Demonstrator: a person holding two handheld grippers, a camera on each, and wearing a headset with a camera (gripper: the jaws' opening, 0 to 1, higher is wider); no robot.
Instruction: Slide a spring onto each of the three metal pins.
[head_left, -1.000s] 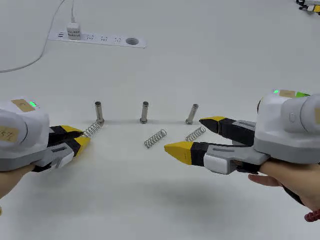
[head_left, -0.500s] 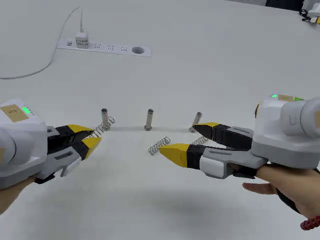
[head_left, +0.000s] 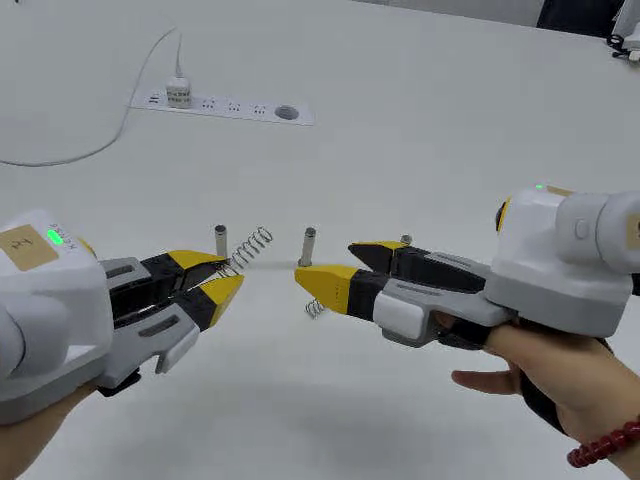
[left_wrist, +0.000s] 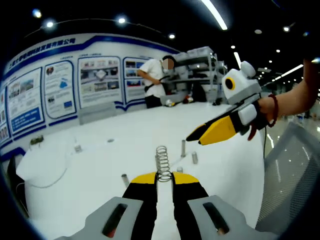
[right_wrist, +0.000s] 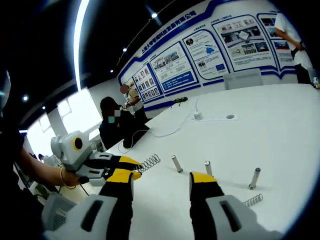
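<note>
Metal spring endwise, left hand-held gripper

The left gripper at the lower left has its yellow-tipped fingers closed on one end of a spring, which slants up off the white bench between the left pin and the middle pin. The right gripper, fingers apart, hangs just in front of the middle pin. It hides most of the right pin and part of a second spring lying on the bench. A power strip lies farther back.
</note>
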